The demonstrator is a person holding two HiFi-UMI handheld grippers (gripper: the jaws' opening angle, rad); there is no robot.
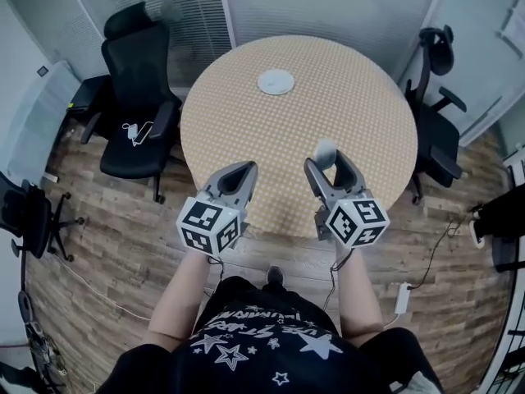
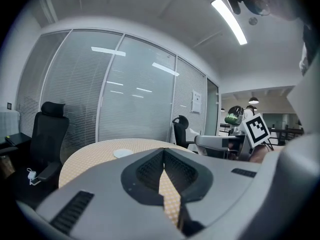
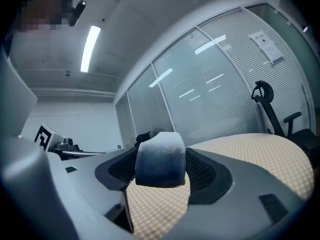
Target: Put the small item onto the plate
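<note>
Transport appears to be the step in hand. You are holding the right gripper [image 1: 328, 164] above the near part of the round table with the yellow-and-white checked cover [image 1: 361, 97]. Its jaws are clamping the small pale grey-white rounded item [image 3: 160, 160] between their dark textured pads. The item is sitting near the jaw tips, filling the gap from pad to pad, and appears to be hanging clear of the cover below the jaws. You are carrying the left gripper [image 2: 164, 154] alongside, to the left of the right jaws. Its jaws are meeting tip to tip with nothing between them.

The flat white round plate [image 1: 276, 81] is lying well ahead of both sets of jaws, on the far part of the table, somewhat left of the right jaws' line. The item is not yet on it.

The next move is probably calling for a forward reach, angled left, until the right jaws are over the plate. Lower until the item is close to the plate surface, then part the jaws. The item looks rounded, so a release from height is likely to let it roll off the shallow plate.
</note>
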